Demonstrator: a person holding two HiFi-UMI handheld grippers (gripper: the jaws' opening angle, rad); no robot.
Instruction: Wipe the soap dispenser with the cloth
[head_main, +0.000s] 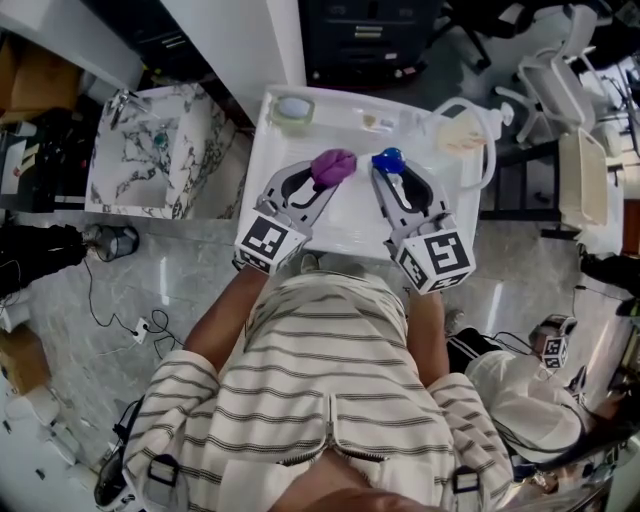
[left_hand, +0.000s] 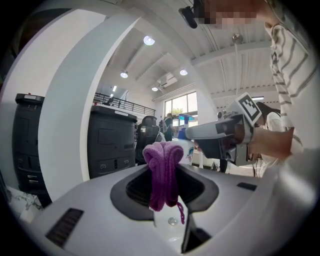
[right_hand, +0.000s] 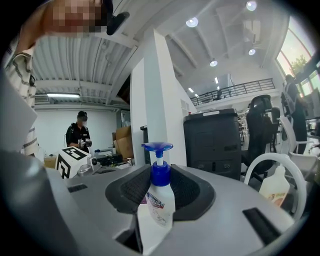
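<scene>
Off the desk's (head_main: 345, 235) left edge stands a marble-patterned sink unit (head_main: 150, 150). At the desk's far left corner lies a pale round thing (head_main: 293, 108); I cannot tell what it is.

Over the desk's middle, left of centre, the left claw (head_main: 325, 178) is clamped on a bunched purple cloth (head_main: 333, 166). In the left gripper view the cloth (left_hand: 163, 157) fills the gap between the pads, with its folds bulging above them and a loose thread hanging below.

Just right of it, also above the desk, the right claw (head_main: 393, 175) grips the dispenser (head_main: 388, 160). In the right gripper view the white bottle (right_hand: 159, 207) stands upright between the jaws, with its blue pump head above them. Cloth and dispenser are close but apart.

Near the desk's far right corner is a pale bottle (head_main: 460, 135) inside a white hoop (head_main: 485, 150).
</scene>
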